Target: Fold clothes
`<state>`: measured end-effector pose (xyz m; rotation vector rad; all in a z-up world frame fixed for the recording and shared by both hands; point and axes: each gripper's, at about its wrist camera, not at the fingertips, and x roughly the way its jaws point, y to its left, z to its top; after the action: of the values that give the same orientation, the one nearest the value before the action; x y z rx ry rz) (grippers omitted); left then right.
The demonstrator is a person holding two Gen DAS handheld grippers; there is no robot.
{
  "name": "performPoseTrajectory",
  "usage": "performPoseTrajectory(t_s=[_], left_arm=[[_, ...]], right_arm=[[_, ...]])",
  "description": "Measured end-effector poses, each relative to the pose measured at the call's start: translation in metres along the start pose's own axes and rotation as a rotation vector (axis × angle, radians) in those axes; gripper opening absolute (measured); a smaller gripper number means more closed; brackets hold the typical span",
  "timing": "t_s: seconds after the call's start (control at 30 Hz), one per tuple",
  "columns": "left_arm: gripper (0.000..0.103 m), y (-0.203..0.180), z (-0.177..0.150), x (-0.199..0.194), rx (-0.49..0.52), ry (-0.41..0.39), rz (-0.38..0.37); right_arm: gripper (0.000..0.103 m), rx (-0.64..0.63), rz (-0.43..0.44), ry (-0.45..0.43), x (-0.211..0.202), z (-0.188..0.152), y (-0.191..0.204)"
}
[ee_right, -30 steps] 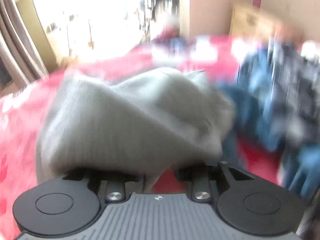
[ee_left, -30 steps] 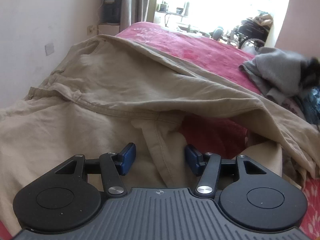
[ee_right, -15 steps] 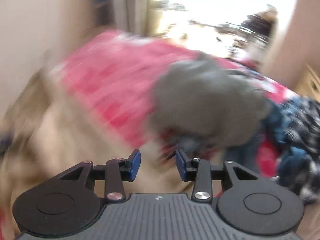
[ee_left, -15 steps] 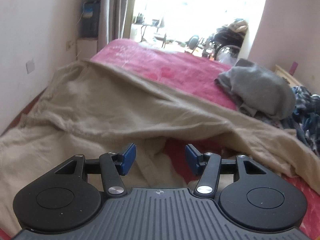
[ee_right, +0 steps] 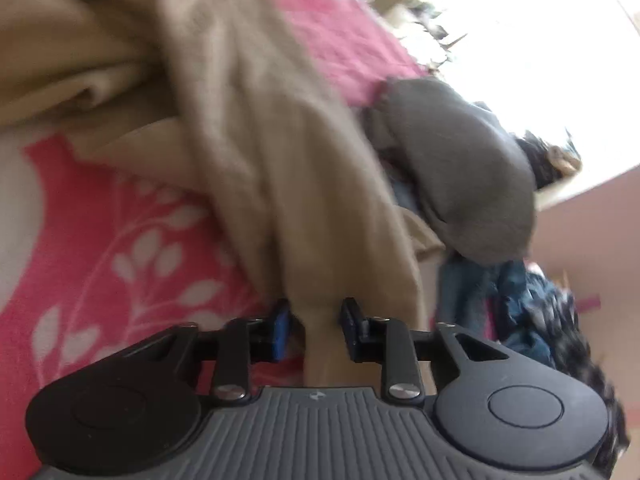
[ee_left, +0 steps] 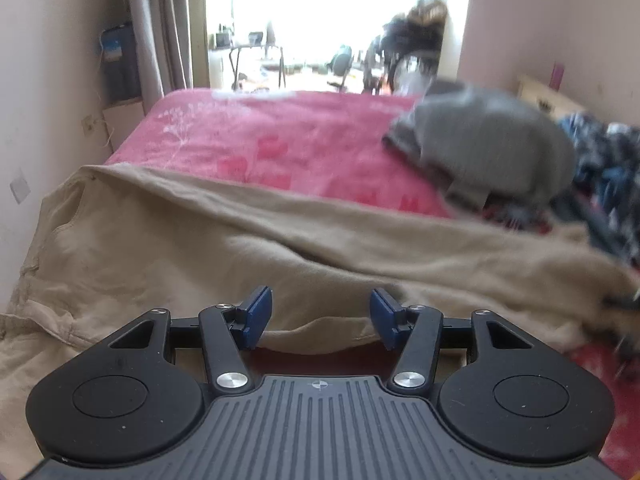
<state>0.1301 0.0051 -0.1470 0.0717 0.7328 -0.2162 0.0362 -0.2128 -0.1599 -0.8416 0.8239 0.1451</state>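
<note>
The right gripper (ee_right: pixel 314 326) has just been closing, and a strip of the tan pants (ee_right: pixel 280 168) sits between its two blue pads. The pads look as if they pinch the cloth, though the picture is blurry. From the pinch, the tan cloth runs up and away from the gripper in long folds. To the left of the gripper lies the pink blanket (ee_right: pixel 120 248) with white leaves on it. Up and to the right of the gripper sits a gray garment (ee_right: pixel 460 176) in a lump, touching the edge of the tan cloth. Right of the gripper is a heap of blue and dark clothes (ee_right: pixel 532 320).

The left gripper (ee_left: pixel 318 316) stands about half open and holds nothing. The near edge of the tan pants (ee_left: pixel 240 248) lies just past its pads, with a dark red gap under that edge. The pants spread wide across the bed in front of it. Farther on is the pink blanket (ee_left: pixel 280 140). Far ahead and to the right sits the gray garment (ee_left: pixel 480 148), with the blue and dark clothes (ee_left: pixel 608 168) beside it.
</note>
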Motion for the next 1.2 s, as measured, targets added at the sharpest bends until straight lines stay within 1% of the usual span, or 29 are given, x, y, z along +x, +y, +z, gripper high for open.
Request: performPoseTrajectory(t_s=[0.03,0.07,0.13,0.2,0.33,0.4,0.5,0.53,0.57,0.6,0.63,0.67,0.7,0.73,0.77,0.8,0.87,0.93,1.0,1.03,1.07,1.13,1.17,1.2], left_arm=[[0.055,-0.001,-0.002,0.002,0.011,0.012,0.006],[0.055,-0.001,-0.004,0.003,0.022,0.021,0.010],[0.055,-0.003,-0.010,0.007,0.043,0.040,0.026],[0.055,-0.002,-0.016,0.010,0.043,0.058,0.034],[0.054,0.000,-0.027,0.016,0.033,0.084,0.051],[0.054,-0.001,-0.029,0.015,0.046,0.083,0.058],[0.054,-0.004,-0.030,0.015,0.069,0.081,0.065],[0.054,-0.004,-0.030,0.015,0.076,0.084,0.064],[0.054,-0.004,-0.029,0.016,0.082,0.086,0.063],[0.054,-0.004,-0.029,0.016,0.088,0.089,0.062],[0.054,-0.004,-0.029,0.016,0.094,0.091,0.060],[0.054,-0.005,-0.029,0.017,0.101,0.094,0.059],[0.054,-0.005,-0.028,0.017,0.107,0.096,0.058],[0.055,-0.005,-0.028,0.018,0.113,0.099,0.057],[0.055,-0.005,-0.028,0.018,0.119,0.101,0.056],[0.055,-0.005,-0.028,0.018,0.126,0.104,0.054],[0.055,-0.005,-0.028,0.019,0.138,0.108,0.053],[0.055,-0.006,-0.029,0.020,0.148,0.110,0.053],[0.055,-0.007,-0.029,0.020,0.155,0.112,0.056],[0.055,-0.007,-0.029,0.021,0.157,0.113,0.058],[0.055,-0.008,-0.029,0.020,0.158,0.115,0.060],[0.055,-0.009,-0.027,0.020,0.154,0.117,0.062],[0.055,-0.009,-0.027,0.020,0.153,0.118,0.062],[0.055,-0.008,-0.027,0.020,0.153,0.117,0.061]], right_arm=[[0.005,0.032,-0.015,-0.010,-0.002,0.000,-0.007],[0.004,0.067,-0.028,-0.022,-0.006,-0.001,-0.017],[0.002,0.136,-0.051,-0.046,-0.014,-0.003,-0.037],[0.002,0.204,-0.066,-0.073,-0.022,-0.002,-0.061],[0.001,0.268,-0.108,-0.141,-0.020,0.013,-0.110],[0.001,0.288,-0.118,-0.157,-0.001,0.026,-0.137],[0.001,0.296,-0.140,-0.157,0.036,0.046,-0.167],[0.001,0.314,-0.132,-0.150,0.051,0.052,-0.177],[0.002,0.357,-0.092,-0.128,0.067,0.054,-0.187],[0.002,0.423,-0.017,-0.085,0.085,0.054,-0.199],[0.008,0.488,0.059,-0.042,0.103,0.054,-0.211],[0.018,0.570,0.132,0.002,0.120,0.051,-0.224],[0.037,0.673,0.190,0.042,0.132,0.044,-0.238],[0.053,0.772,0.228,0.062,0.138,0.035,-0.251],[0.065,0.882,0.270,0.058,0.142,0.022,-0.266],[0.066,0.973,0.309,0.040,0.144,0.009,-0.279],[0.066,1.114,0.330,0.008,0.142,-0.015,-0.300],[0.068,1.255,0.288,-0.048,0.135,-0.041,-0.319],[0.068,1.439,0.250,-0.074,0.126,-0.073,-0.336],[0.067,1.496,0.236,-0.101,0.119,-0.087,-0.340],[0.067,1.507,0.220,-0.134,0.108,-0.096,-0.342],[0.067,1.430,0.216,-0.190,0.086,-0.103,-0.337],[0.067,1.335,0.239,-0.204,0.074,-0.099,-0.329],[0.067,1.210,0.255,-0.206,0.062,-0.092,-0.315]])
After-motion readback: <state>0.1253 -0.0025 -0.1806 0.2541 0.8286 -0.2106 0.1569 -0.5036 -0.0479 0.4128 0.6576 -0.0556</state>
